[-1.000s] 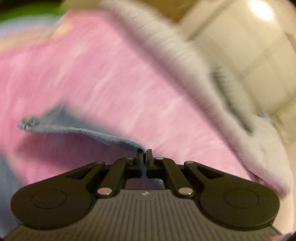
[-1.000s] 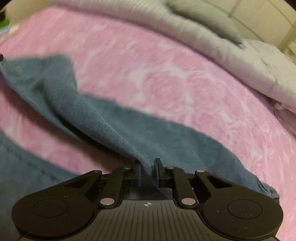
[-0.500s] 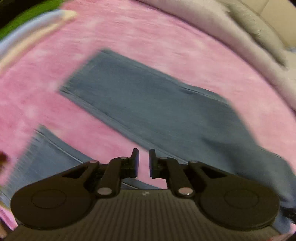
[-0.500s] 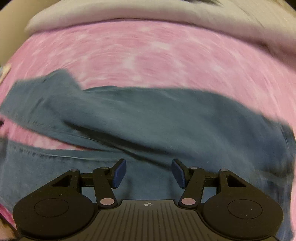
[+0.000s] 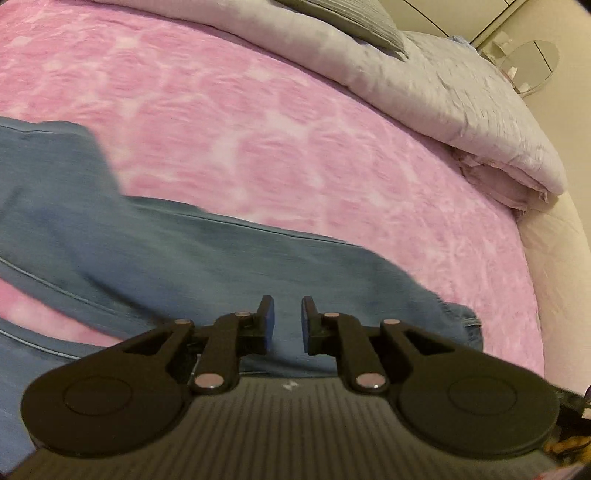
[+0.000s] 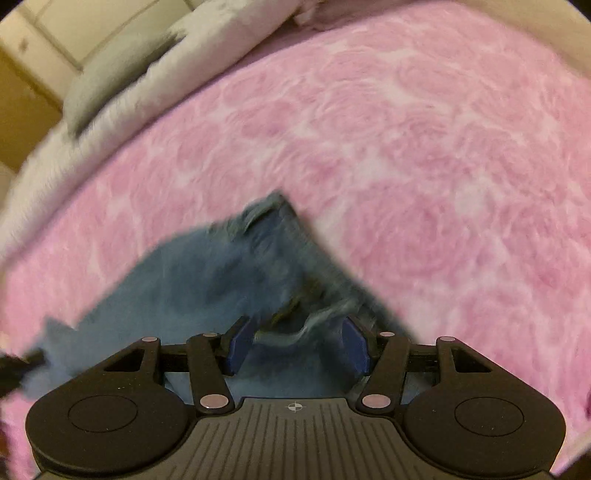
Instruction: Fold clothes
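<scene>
Blue jeans [image 5: 155, 254] lie spread on the pink rose-patterned bedspread [image 5: 280, 122], one leg running from the left edge to a frayed hem at the right. My left gripper [image 5: 284, 323] hovers over that leg, open with a narrow gap and nothing between its fingers. In the right wrist view the jeans [image 6: 192, 280] end in a frayed hem that points away from me. My right gripper [image 6: 295, 349] is wide open just above the cloth, and a fold of denim rises between the blue pads [image 6: 236, 347], untouched as far as I can tell.
A pale grey-lilac duvet [image 5: 424, 85] and a grey pillow [image 5: 351, 22] are piled along the far side of the bed. The bed's cream edge [image 5: 554, 258] curves down the right. A round mirror [image 5: 532, 62] stands beyond. Bare pink bedspread [image 6: 424, 147] stretches ahead of the right gripper.
Both grippers let go of the jeans, which dropped flat onto the bedspread. The right jaws spread wide and the left opened slightly. Both views have swung round over the cloth.
</scene>
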